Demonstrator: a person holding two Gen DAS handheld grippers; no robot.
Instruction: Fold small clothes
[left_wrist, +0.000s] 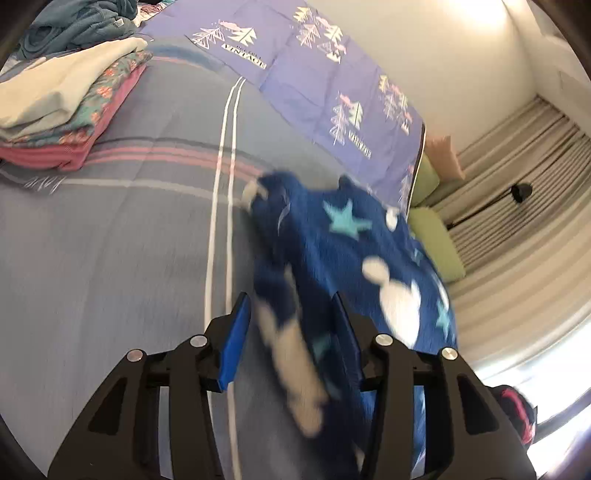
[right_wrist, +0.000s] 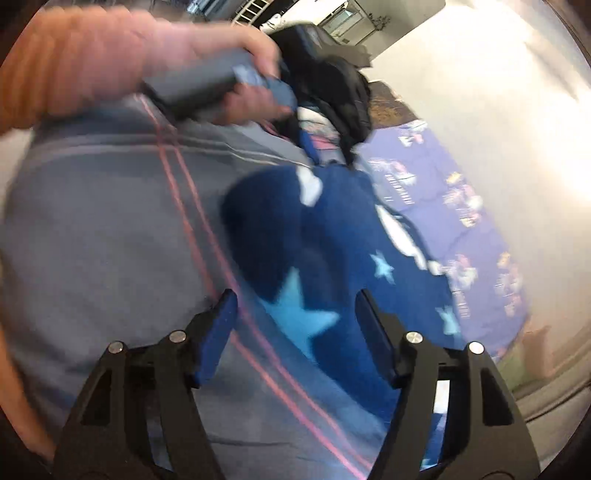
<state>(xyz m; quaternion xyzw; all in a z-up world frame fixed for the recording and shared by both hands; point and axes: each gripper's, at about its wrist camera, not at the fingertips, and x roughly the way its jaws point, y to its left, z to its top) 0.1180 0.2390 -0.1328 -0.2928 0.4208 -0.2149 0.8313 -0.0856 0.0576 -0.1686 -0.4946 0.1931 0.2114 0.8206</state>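
A small dark blue garment (left_wrist: 354, 258) with light blue stars and white shapes lies crumpled on the grey striped bedspread (left_wrist: 110, 240). My left gripper (left_wrist: 291, 302) is open, its blue pads on either side of the garment's near edge. In the right wrist view the same garment (right_wrist: 332, 251) lies ahead, and my right gripper (right_wrist: 295, 299) is open with a large star between its jaws. The person's hand holding the left gripper (right_wrist: 221, 77) shows at the top there. Both views are blurred by motion.
A stack of folded clothes (left_wrist: 62, 110) sits at the far left, with a teal pile (left_wrist: 74, 26) behind it. A purple blanket with tree prints (left_wrist: 332, 85) lies along the far side. A dark pile of clothes (right_wrist: 340, 96) lies beyond the garment.
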